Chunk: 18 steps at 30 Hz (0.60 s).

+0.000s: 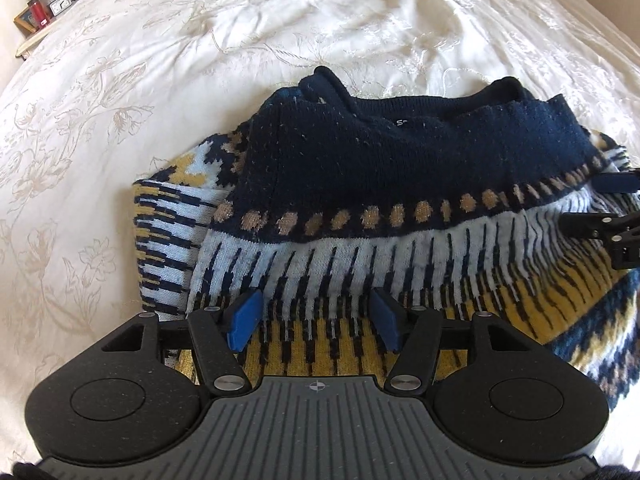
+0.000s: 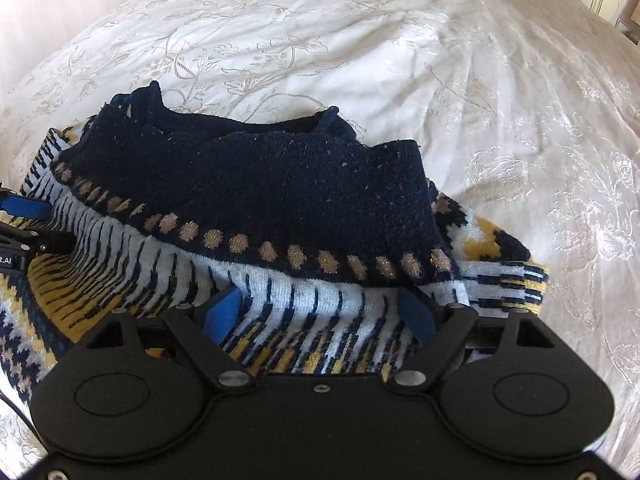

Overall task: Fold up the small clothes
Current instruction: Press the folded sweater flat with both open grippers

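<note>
A knitted sweater [image 1: 400, 168], navy at the collar with tan dots and white, navy and yellow stripes, lies folded in a heap on the bed; it also shows in the right wrist view [image 2: 280, 184]. My left gripper [image 1: 314, 320] is open, its blue pads [image 1: 244, 322] resting on the striped part at the near edge. My right gripper [image 2: 320, 316] is open too, its blue pads [image 2: 222, 314] spread over the striped fabric. Each gripper appears at the side of the other's view, the right one [image 1: 616, 216] and the left one [image 2: 24, 224].
The sweater lies on a white bedspread with a floral pattern [image 1: 120, 120], which spreads around it on all sides [image 2: 480, 80]. A bedside table with a lamp, clock and red candle [image 1: 44, 8] stands at the far left.
</note>
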{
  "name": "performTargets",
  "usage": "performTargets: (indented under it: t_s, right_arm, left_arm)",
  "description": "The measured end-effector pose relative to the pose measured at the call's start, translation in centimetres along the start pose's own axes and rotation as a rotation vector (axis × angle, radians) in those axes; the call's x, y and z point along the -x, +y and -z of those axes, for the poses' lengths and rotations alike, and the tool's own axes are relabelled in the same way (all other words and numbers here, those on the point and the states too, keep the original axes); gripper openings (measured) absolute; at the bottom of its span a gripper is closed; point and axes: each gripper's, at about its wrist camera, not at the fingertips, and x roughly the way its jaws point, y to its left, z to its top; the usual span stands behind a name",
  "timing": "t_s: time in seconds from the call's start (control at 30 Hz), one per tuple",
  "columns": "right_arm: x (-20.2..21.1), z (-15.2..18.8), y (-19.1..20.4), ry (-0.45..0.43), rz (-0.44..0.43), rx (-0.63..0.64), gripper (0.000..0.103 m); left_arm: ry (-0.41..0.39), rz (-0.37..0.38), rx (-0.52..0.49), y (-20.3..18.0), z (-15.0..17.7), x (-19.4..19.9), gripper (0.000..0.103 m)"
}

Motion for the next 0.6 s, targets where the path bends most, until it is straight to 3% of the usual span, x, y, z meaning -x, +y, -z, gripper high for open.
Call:
performTargets:
  t_s: [0.23,0.4,0.6]
  right_arm:
    - [1.9,-0.2,-0.8,-0.032,0.008,-0.048,0.086]
    - [4.7,1.2,-3.4,-0.075,-0.02,-0.173,0.087]
    - [6.7,4.5,-6.7,-0.053,-0.051,-0.338,0.092]
  left_arm:
    - [0.02,-0.008,-0.001,-0.3,-0.8,-0.7,0.059]
    - [0.015,-0.019,-0.002,-0.6,-0.7,-0.8,0.06]
    - [0.014,-0.026,-0.001,-1.0,-0.5,-0.7,0.06]
